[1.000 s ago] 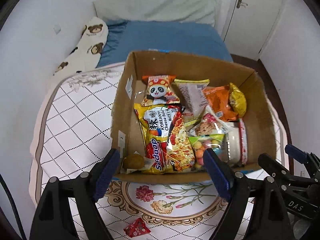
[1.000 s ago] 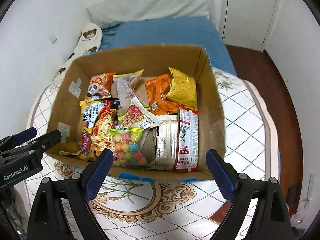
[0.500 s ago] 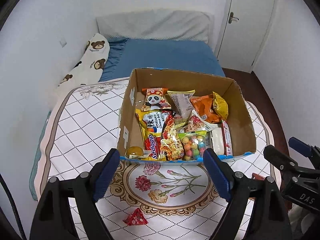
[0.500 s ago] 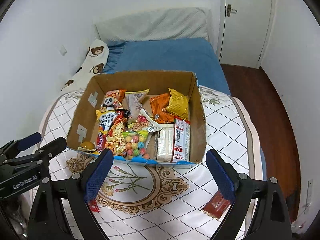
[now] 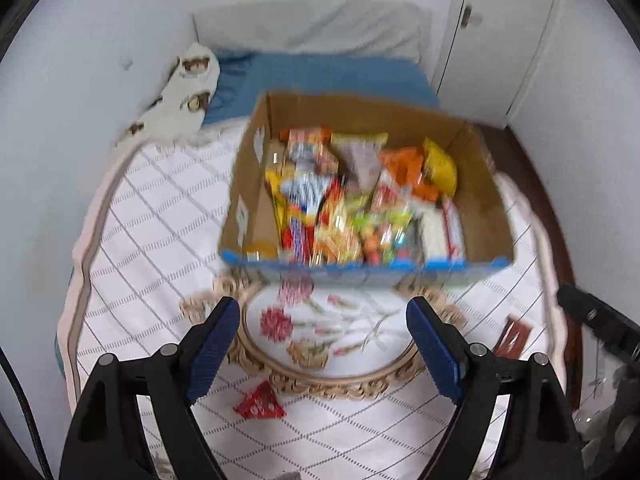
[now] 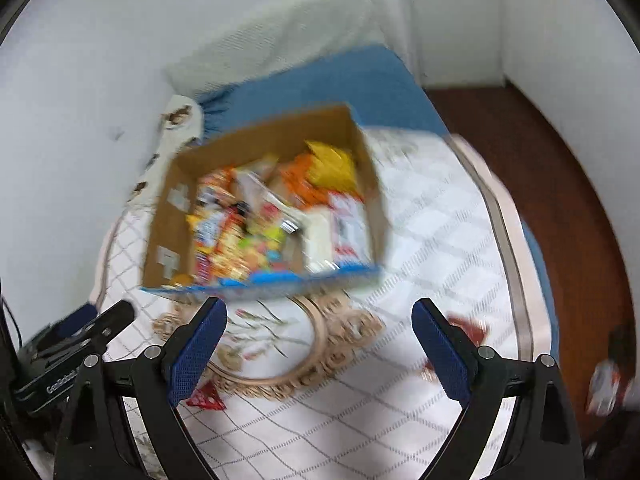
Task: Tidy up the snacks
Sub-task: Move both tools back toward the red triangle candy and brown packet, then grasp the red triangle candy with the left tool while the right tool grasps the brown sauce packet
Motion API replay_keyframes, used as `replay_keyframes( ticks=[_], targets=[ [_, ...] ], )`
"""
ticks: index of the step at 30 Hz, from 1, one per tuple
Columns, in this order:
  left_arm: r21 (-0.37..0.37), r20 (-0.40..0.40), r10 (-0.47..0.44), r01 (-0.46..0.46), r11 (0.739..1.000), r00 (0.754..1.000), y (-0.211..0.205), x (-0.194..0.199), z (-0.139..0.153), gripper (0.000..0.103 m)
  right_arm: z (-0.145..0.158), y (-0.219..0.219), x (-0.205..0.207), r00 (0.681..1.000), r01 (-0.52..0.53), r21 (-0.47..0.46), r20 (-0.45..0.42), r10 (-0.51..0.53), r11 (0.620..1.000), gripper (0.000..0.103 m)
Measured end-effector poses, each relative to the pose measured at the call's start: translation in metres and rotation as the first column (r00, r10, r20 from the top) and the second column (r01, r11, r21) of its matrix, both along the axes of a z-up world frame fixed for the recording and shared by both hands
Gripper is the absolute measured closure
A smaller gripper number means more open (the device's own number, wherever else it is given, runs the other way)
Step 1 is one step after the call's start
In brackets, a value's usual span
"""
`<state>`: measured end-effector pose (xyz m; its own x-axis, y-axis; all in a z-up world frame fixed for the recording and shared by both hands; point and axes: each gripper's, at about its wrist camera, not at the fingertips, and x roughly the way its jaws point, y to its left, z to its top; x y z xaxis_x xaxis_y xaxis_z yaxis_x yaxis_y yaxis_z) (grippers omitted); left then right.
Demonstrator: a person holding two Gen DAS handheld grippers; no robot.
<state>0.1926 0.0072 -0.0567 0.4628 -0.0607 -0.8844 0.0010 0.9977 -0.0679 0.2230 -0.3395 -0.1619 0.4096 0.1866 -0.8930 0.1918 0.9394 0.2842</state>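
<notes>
A cardboard box (image 5: 486,184) full of several colourful snack packets stands on the far half of the table; it also shows in the right wrist view (image 6: 168,220). A small red triangular packet (image 5: 259,403) lies on the cloth near my left gripper (image 5: 323,344), which is open and empty. It shows again in the right wrist view (image 6: 205,398). A dark red packet (image 5: 514,334) lies at the right; it shows blurred in the right wrist view (image 6: 466,326) by my right gripper (image 6: 319,346), also open and empty. Both frames are motion-blurred.
The table wears a white checked cloth with a floral medallion (image 5: 328,332). A bed with a blue sheet (image 5: 332,76) and bear-print pillow (image 5: 182,96) lies behind. A white door (image 5: 492,32) and dark wood floor (image 6: 560,184) are to the right.
Both grippers have pulled back and up from the box, which now looks smaller and farther. The right wrist view has swung and tilted. Both grippers stay open.
</notes>
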Motion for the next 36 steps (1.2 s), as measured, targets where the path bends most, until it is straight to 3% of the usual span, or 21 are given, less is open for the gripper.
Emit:
replay_keyframes(
  ticks=[3,10,14,16,17,19,21,25,30,36],
  targets=[
    [0.028,-0.088,-0.005,0.008,1.000,0.996,-0.011,0.003,-0.037,0.018,-0.042,-0.030,-0.004,0.994,0.065,-0.015,-0.093,-0.066,0.998,0.007],
    [0.054,-0.230,0.000,0.012,0.998,0.973,-0.022,0.004,-0.101,0.018,-0.146,-0.093,-0.007,0.933,0.198,-0.044,-0.297,-0.202,0.979,0.007],
    [0.072,-0.289,0.025,-0.004,0.997,0.957,-0.016,0.002,-0.125,0.018,-0.190,-0.096,0.003,0.914,0.177,-0.087,-0.355,-0.197,0.980,0.008],
    [0.082,-0.306,0.039,-0.015,0.997,0.951,-0.009,-0.001,-0.132,0.018,-0.207,-0.085,0.006,0.909,0.130,-0.135,-0.380,-0.172,0.982,0.013],
    [0.084,-0.310,0.045,-0.019,0.996,0.950,-0.006,-0.002,-0.134,0.018,-0.210,-0.079,0.006,0.911,0.112,-0.147,-0.379,-0.161,0.983,0.015],
    [0.094,-0.319,0.057,-0.028,0.995,0.946,0.003,-0.007,-0.136,0.018,-0.209,-0.062,0.006,0.925,0.063,-0.153,-0.362,-0.115,0.986,0.036],
    [0.094,-0.320,0.071,-0.042,0.995,0.945,0.017,-0.012,-0.136,0.018,-0.206,-0.039,0.004,0.939,0.003,-0.122,-0.342,-0.045,0.993,0.044],
    [0.087,-0.326,0.074,-0.048,0.995,0.943,0.048,-0.025,-0.136,0.018,-0.206,0.018,-0.004,0.936,-0.143,-0.083,-0.336,0.108,0.986,0.044],
    [0.114,-0.363,-0.009,0.053,0.992,0.932,0.068,-0.044,-0.150,0.018,-0.208,0.087,-0.019,0.901,-0.287,-0.004,-0.340,0.269,0.958,0.045],
    [0.087,-0.458,-0.077,0.131,0.988,0.886,0.072,-0.055,-0.183,0.018,-0.210,0.119,-0.032,0.876,-0.355,0.013,-0.345,0.337,0.935,0.045]
  ],
)
